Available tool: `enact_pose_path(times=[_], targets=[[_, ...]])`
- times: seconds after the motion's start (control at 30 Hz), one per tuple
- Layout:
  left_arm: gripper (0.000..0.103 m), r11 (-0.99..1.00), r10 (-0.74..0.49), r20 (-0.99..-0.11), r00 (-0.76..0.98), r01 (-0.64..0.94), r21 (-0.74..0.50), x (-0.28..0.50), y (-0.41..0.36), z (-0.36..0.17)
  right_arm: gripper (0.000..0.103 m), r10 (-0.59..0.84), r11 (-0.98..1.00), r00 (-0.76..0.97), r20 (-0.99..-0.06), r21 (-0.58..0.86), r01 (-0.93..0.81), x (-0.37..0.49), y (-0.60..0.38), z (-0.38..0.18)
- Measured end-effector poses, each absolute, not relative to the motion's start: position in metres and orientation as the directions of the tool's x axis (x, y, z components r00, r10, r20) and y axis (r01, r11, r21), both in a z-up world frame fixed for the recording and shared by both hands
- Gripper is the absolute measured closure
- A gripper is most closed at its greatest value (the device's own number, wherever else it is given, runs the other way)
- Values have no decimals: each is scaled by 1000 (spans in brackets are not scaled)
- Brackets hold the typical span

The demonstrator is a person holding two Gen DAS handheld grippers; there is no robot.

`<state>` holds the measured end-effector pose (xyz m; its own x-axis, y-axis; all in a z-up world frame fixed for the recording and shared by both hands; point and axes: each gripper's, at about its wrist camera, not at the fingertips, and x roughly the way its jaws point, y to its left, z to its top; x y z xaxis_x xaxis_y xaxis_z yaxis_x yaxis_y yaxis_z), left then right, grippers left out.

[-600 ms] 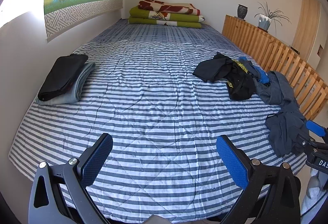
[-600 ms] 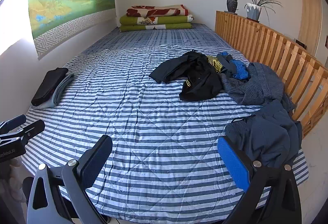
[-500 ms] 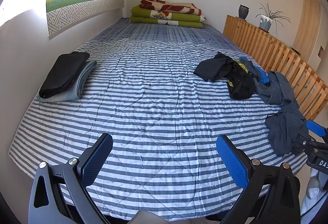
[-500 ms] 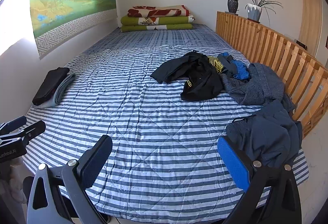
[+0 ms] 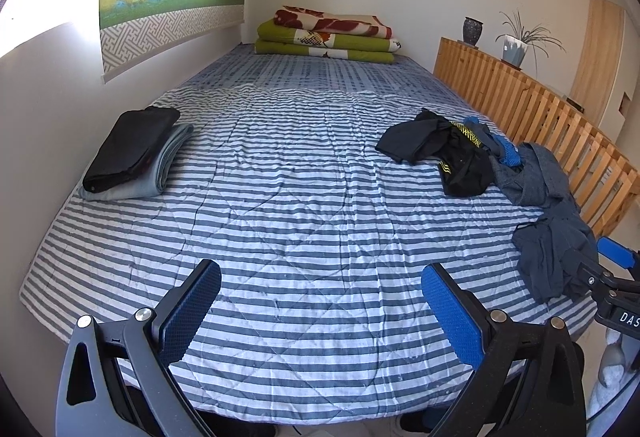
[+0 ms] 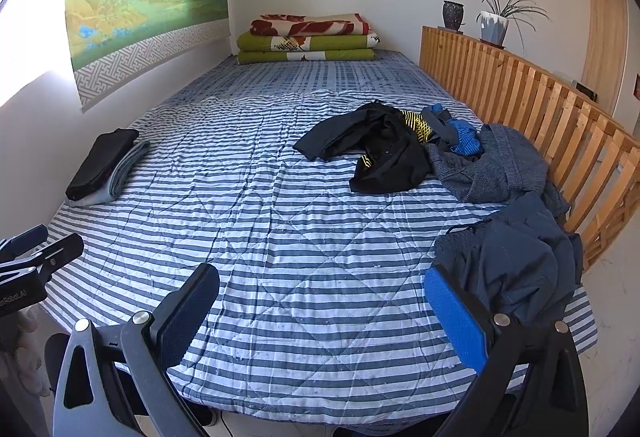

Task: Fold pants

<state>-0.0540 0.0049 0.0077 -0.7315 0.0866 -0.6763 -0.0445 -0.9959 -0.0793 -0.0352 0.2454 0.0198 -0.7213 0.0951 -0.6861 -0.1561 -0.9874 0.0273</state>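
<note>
The bed cover (image 5: 304, 197) is quilted cloth, matt, striped and lightly creased. The folded clothes (image 5: 132, 153) and the loose pile of clothes (image 6: 420, 153) are soft matt fabric; one grey piece (image 6: 492, 169) has a rough knit texture. The rail (image 6: 532, 105) is bare slatted wood with a smooth finish. The left tool (image 5: 320, 313) and the right tool (image 6: 320, 313) have matt black plastic arms, shiny metal rivets and blue finely ribbed pads (image 6: 456, 317). The stacked blankets (image 5: 328, 35) are printed cloth.

The room is brightly lit from the left; the wall (image 5: 36, 37) is washed out. Edges are bent and dark.
</note>
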Motion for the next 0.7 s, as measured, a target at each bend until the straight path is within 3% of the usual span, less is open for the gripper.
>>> enact_pose_path(times=[0.7], targets=[[1,-995,94,-688,-720,-53,-81,-62,14,8,2,105,-986,-716,-691,23,-167,-36,251,19]])
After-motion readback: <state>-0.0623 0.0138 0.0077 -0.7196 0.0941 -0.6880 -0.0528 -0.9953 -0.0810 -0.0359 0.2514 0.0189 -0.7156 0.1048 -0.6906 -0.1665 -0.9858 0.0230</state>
